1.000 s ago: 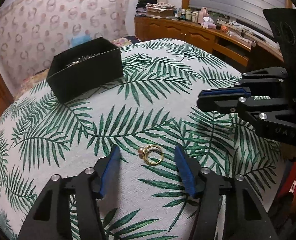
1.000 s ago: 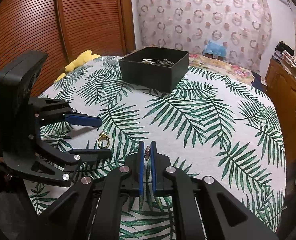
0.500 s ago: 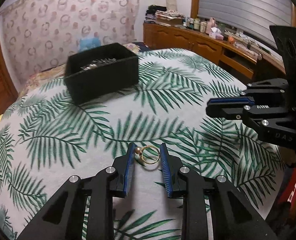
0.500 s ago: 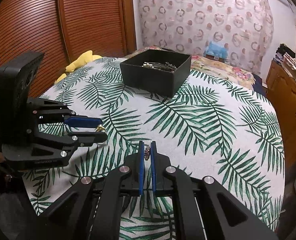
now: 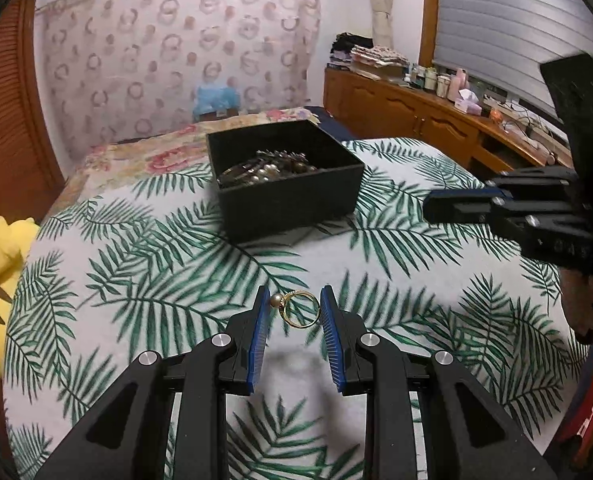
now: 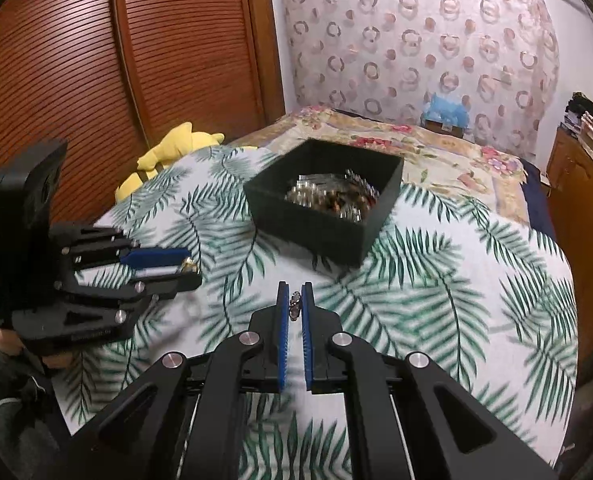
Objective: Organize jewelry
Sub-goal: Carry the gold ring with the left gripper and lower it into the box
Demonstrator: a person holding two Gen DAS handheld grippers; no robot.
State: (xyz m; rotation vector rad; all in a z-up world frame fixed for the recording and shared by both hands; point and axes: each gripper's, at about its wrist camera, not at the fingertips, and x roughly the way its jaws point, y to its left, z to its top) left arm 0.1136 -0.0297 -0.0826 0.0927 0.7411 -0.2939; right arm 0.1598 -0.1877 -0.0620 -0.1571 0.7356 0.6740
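So the biggest thing here is the bed (image 5: 144, 264), covered with a white spread printed with green palm fronds. A yellow plush toy (image 5: 0, 264) sits off its left edge, by the slatted wooden doors.

Toward the far side of the bed is the black box (image 5: 292, 204), open on top, sitting corner-on to the left wrist camera. Inside it there's a heap of jewelry (image 5: 268, 170), pearls and silvery metal bits all tangled up, can't really pick out single pieces.

The left hand-held gripper (image 5: 295, 308) is closed down to a narrow gap around a gold ring (image 5: 301, 309) with a little pearl on it. The ring spans the gap sideways: the pearl end points left and touches the left blue pad, and the band's far edge touches the right pad. The band faces the camera, so you look right through the hoop. It looks lifted off the spread, with a soft shadow below. From the right wrist view the pearl end just pokes out past the tip of that gripper (image 6: 190, 267).

The right hand-held gripper (image 6: 295, 304) is pinched nearly together on a small silvery piece (image 6: 295, 307), long axis running up and down between the blue pads. Too small to say what it is. Both grippers are on the near side of the box, well apart from it.
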